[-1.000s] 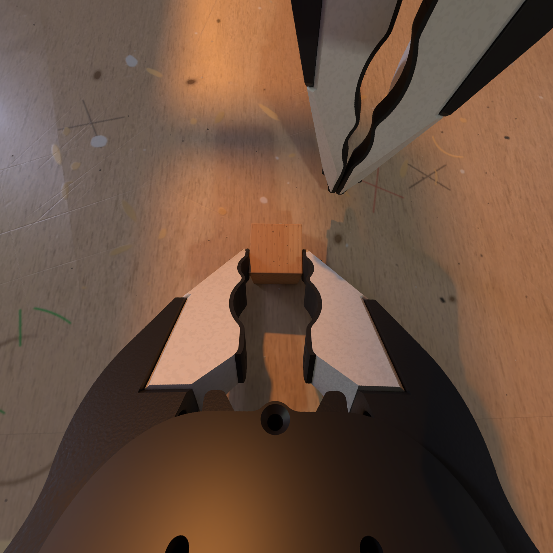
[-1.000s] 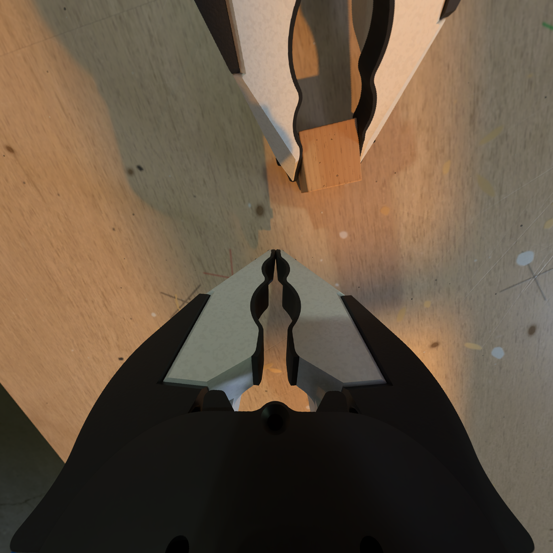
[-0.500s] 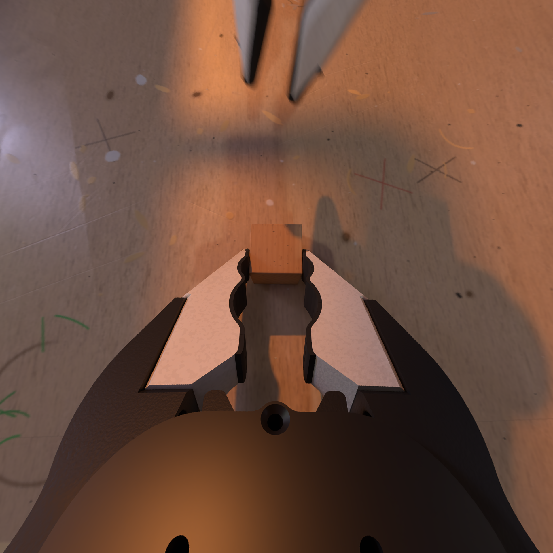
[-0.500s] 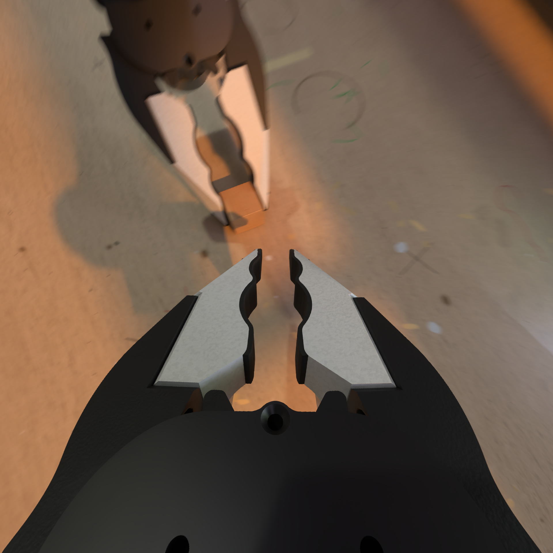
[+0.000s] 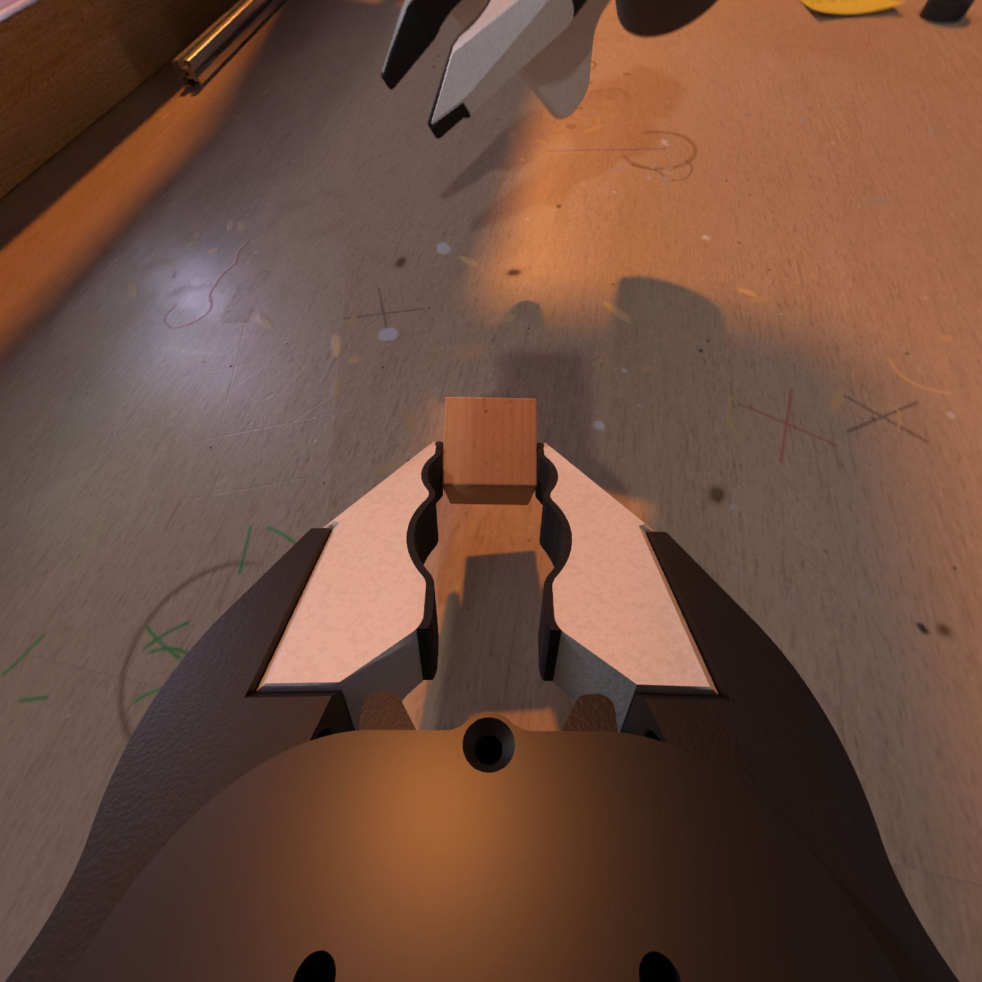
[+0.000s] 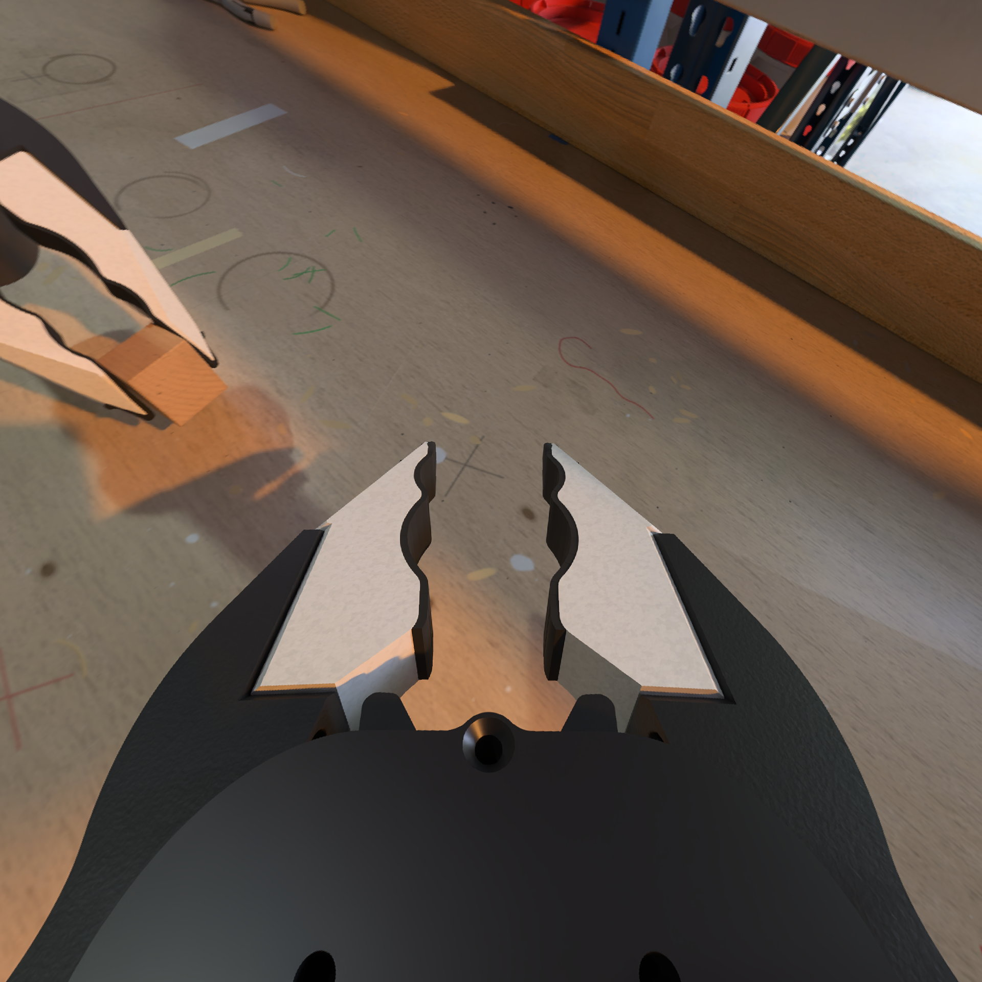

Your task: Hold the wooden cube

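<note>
Pinching the wooden cube (image 5: 489, 449) between its fingertips, the left gripper (image 5: 489, 467) holds it clear above the scuffed wooden table (image 5: 212, 425); the cube's sides are hidden by the pads. Farther off, the right gripper (image 6: 489, 462) hangs spread and empty, its body cut off at the left wrist view's top edge. A wooden rail (image 6: 691, 159) borders the far table edge.

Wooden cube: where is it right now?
The wooden cube sits centre frame in the left wrist view, pinched between the left tongs' tips above the table; the right wrist view shows it at far left.
</note>
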### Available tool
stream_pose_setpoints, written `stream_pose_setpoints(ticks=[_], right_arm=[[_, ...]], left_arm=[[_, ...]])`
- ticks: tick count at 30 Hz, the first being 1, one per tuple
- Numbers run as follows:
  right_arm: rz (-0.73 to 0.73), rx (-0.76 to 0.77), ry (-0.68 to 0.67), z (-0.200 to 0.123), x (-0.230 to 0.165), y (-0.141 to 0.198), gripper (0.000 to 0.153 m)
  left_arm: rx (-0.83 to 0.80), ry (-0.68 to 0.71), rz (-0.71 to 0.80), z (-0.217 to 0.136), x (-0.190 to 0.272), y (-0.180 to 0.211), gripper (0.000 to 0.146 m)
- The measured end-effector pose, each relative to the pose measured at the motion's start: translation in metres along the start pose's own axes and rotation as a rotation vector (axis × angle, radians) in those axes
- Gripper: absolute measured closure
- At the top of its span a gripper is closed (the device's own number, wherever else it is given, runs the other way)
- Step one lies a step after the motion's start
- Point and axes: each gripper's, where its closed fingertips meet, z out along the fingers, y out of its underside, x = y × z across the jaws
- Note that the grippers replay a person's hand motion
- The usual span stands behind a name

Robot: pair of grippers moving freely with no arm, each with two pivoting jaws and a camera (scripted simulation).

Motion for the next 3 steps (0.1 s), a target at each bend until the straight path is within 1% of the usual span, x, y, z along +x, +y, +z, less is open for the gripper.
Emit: stream_pose_setpoints(ticks=[3], right_arm=[[0.024,-0.005,0.011,0.0085,0.0062,0.0035,0.112]], left_arm=[[0.006,-0.011,-0.036,-0.0009,-0.0050,-0.0005,0.112]])
